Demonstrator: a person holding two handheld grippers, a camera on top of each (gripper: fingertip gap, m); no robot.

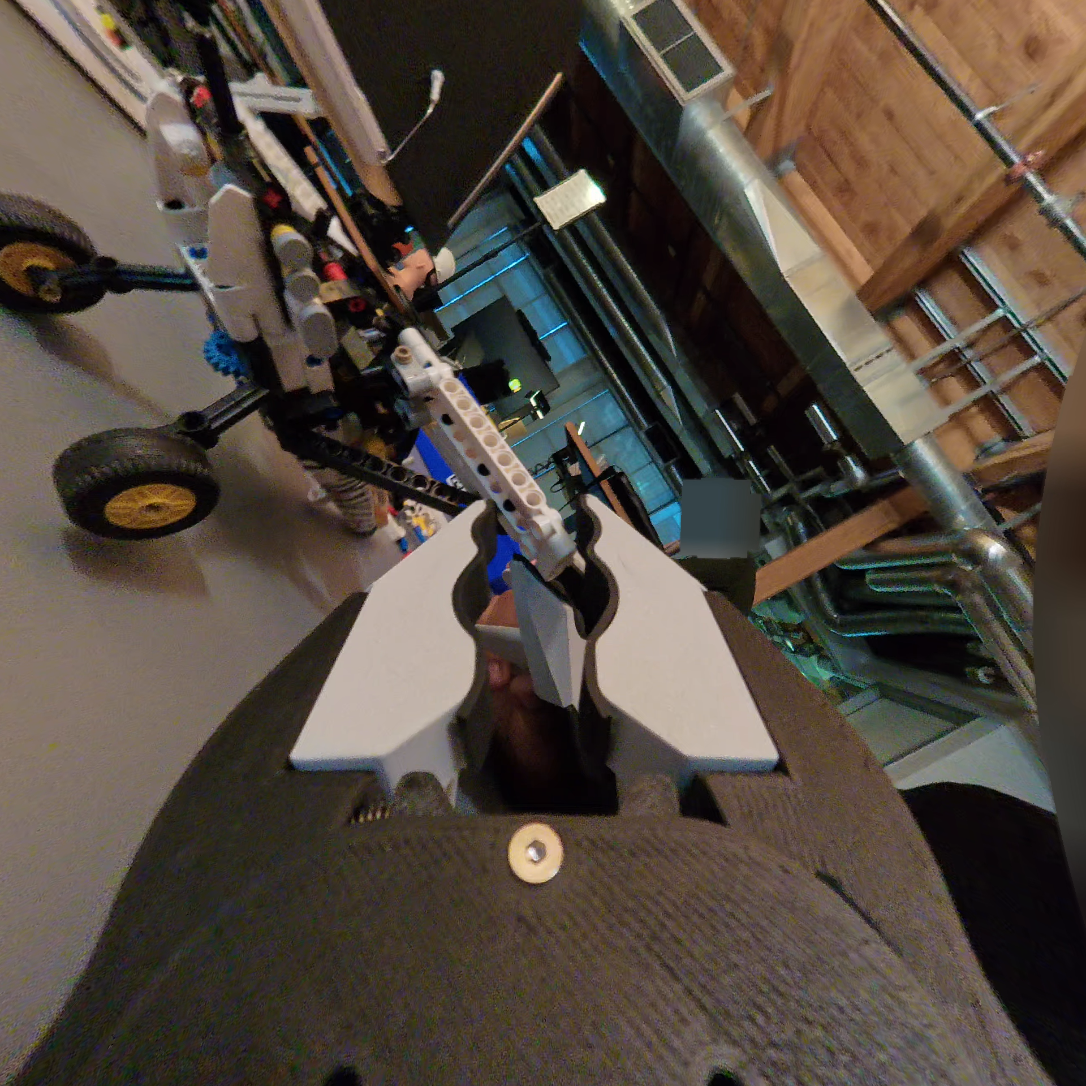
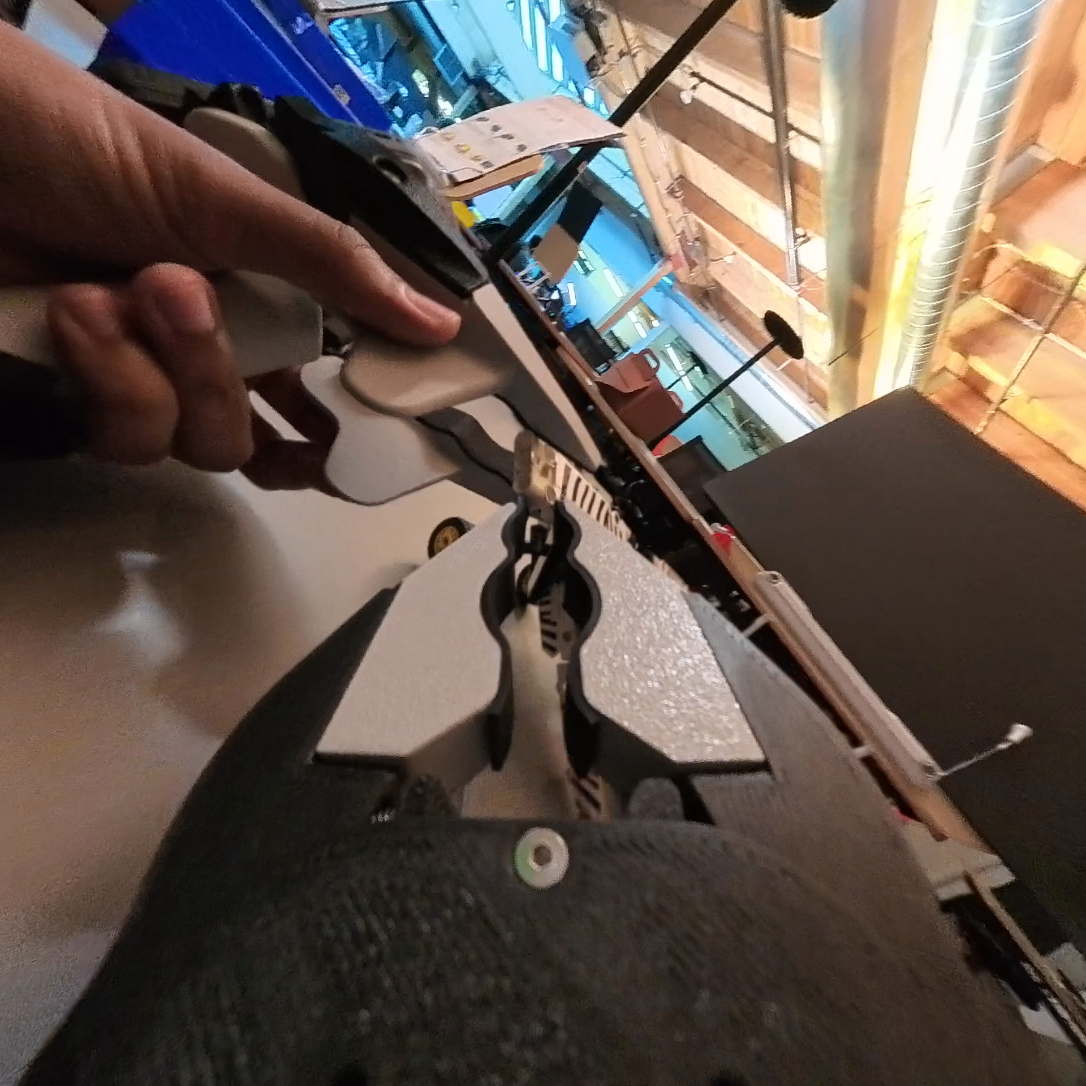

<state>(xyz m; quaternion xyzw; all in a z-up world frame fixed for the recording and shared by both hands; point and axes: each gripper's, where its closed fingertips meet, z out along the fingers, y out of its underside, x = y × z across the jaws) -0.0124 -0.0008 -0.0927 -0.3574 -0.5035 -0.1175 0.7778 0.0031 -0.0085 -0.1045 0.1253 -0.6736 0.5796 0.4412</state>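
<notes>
A white beam with holes [image 1: 488, 446] sticks out from a brick-built wheeled model [image 1: 258, 305] that stands on the grey table [image 1: 117, 676]. My left gripper [image 1: 532, 529] is shut on the near end of this beam. A grey finger of my right gripper [image 1: 543, 634] shows between the left jaws and meets the same beam end. In the right wrist view my right gripper [image 2: 538, 517] is shut on the tip of the white beam [image 2: 532, 470]. The left gripper [image 2: 411, 411], held by a hand [image 2: 147, 205], closes on the beam from the upper left.
The model has black wheels with yellow hubs [image 1: 141, 488] [image 1: 35, 264]; one also shows in the right wrist view [image 2: 448, 533]. A black panel [image 2: 911, 529] stands at the table's far side. Small loose bricks [image 1: 411, 523] lie behind the model. Both grippers' tips are close together, under 4 cm apart.
</notes>
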